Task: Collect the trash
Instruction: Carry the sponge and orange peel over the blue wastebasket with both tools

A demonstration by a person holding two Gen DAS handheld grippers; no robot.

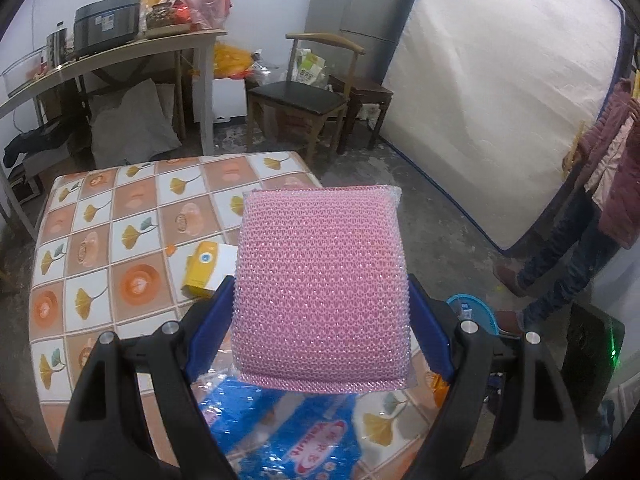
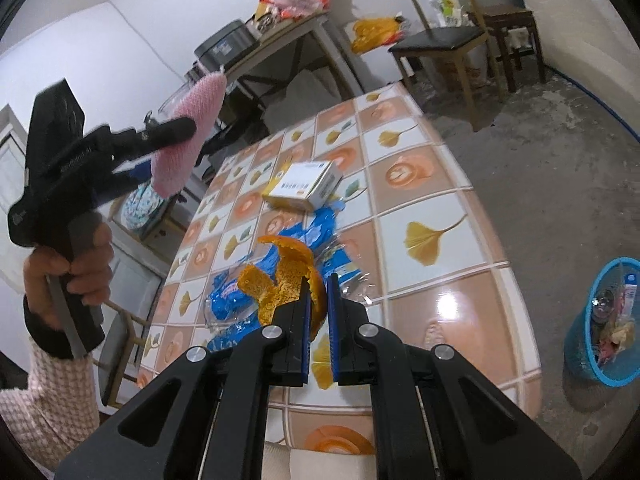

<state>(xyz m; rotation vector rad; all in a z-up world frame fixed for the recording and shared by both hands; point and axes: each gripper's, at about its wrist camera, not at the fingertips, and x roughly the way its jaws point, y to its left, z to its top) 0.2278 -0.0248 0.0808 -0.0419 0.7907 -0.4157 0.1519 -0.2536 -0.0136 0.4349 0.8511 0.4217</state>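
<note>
Both tools are loaded: the left tool clamps a pink scouring pad, and the right tool pinches orange peel. A yellow box and blue wrapper remain on the worktop; the part-filled blue basket sits at three o'clock.

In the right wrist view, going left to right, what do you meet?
Pink mesh scouring pad in the left gripper → orange peel in the right gripper → blue plastic waste basket on the floor.
</note>
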